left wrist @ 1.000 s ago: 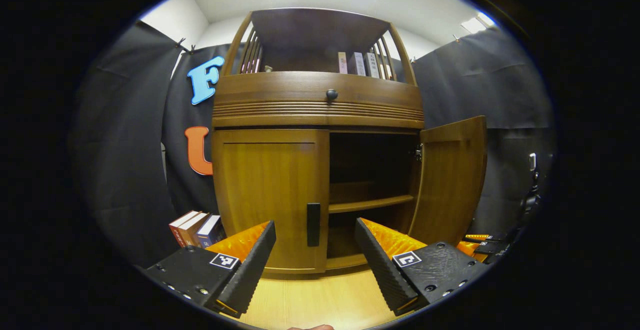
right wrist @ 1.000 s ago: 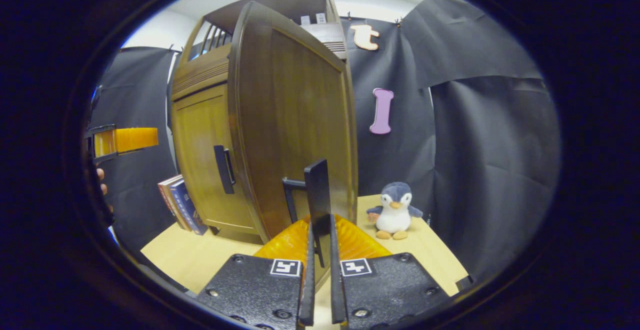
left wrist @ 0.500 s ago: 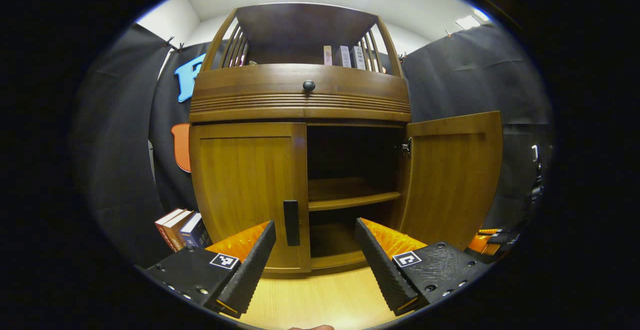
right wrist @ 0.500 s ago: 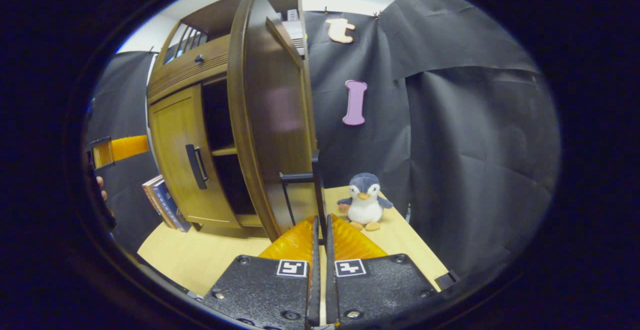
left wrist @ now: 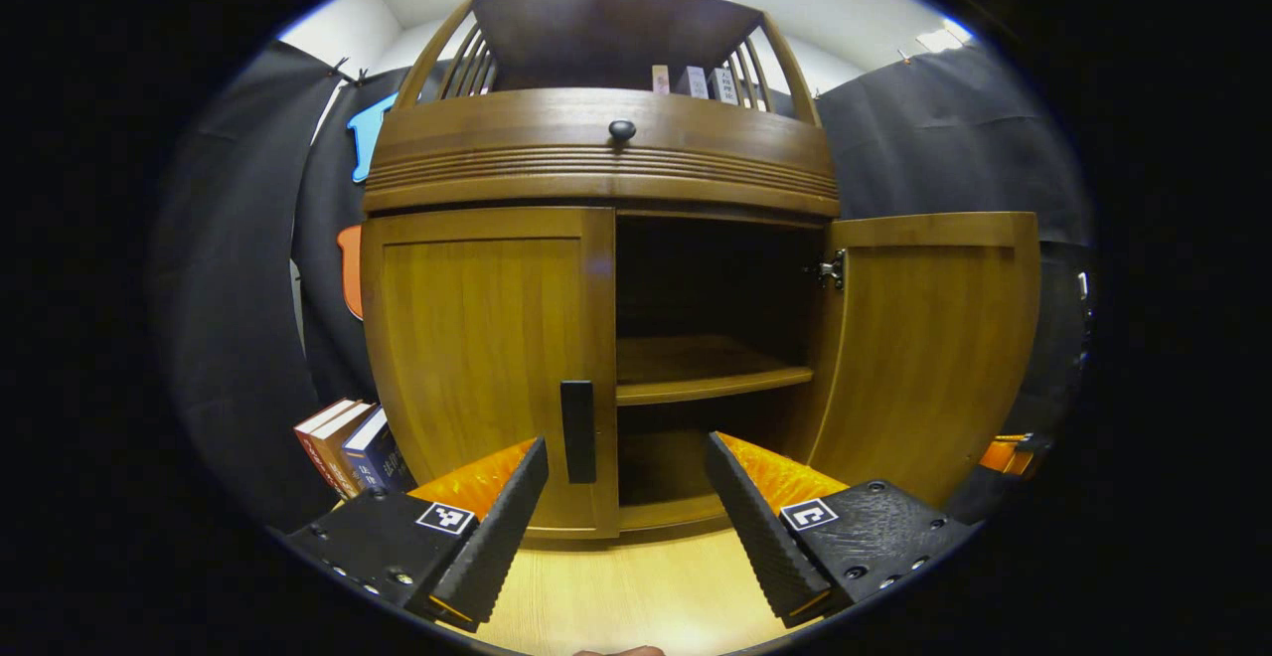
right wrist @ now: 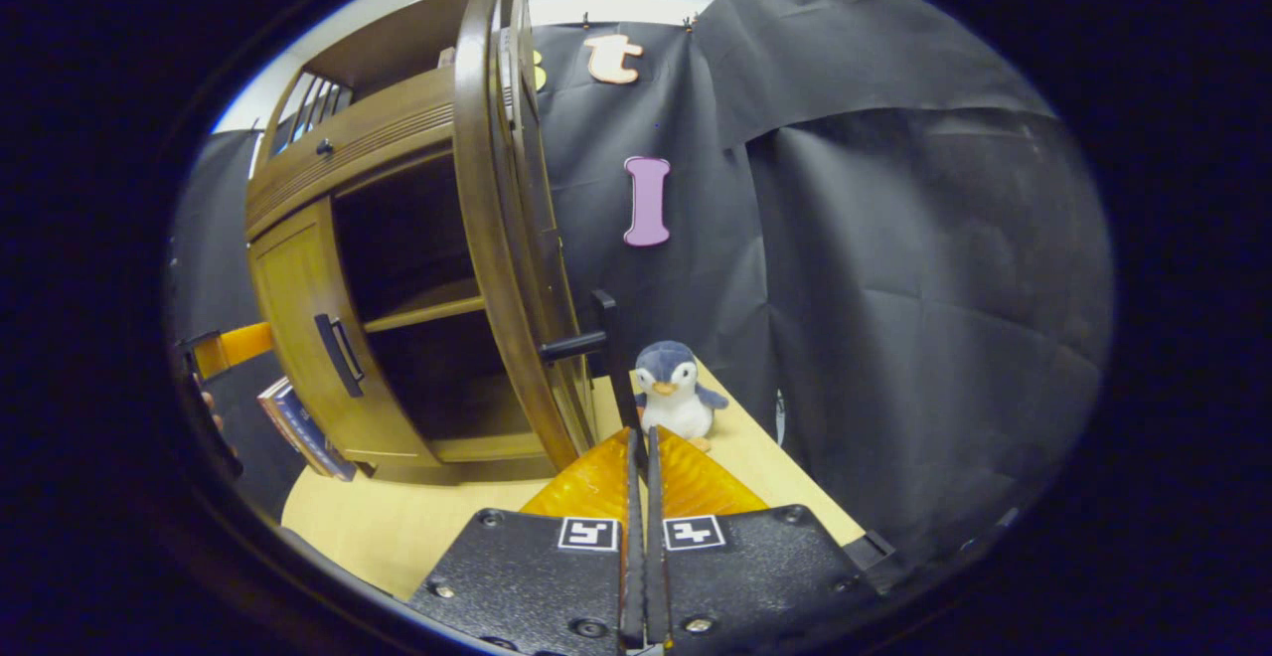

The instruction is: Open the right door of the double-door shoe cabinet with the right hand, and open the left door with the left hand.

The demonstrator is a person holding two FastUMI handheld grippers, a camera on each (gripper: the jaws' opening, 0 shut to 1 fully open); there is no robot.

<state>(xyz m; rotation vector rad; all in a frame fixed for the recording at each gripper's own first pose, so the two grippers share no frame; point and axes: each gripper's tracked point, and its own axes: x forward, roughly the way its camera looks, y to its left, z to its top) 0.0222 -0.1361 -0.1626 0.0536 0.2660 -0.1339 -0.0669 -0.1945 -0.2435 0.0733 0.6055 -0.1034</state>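
Note:
The wooden shoe cabinet point(left wrist: 596, 169) faces me in the left gripper view. Its left door point(left wrist: 477, 358) is closed, with a black bar handle point(left wrist: 577, 431) on its right edge. The right door point(left wrist: 934, 348) stands swung wide, showing dark shelves point(left wrist: 706, 378). My left gripper point(left wrist: 626, 440) is open just short of the left door, the handle showing close by the left fingertip. In the right gripper view the right door point(right wrist: 492, 239) is seen edge-on, and my right gripper point(right wrist: 637, 442) is shut on its black handle point(right wrist: 608, 358).
A plush penguin point(right wrist: 672, 394) sits on the light wooden table point(right wrist: 397, 527) just behind the open right door. Several books point(left wrist: 353, 442) lean against the cabinet's left side. Black cloth walls the booth on all sides. Books stand on the cabinet's top shelf point(left wrist: 696, 80).
The right door has swung further open with my right gripper on its handle. My left gripper has come a little closer to the left door, staying open.

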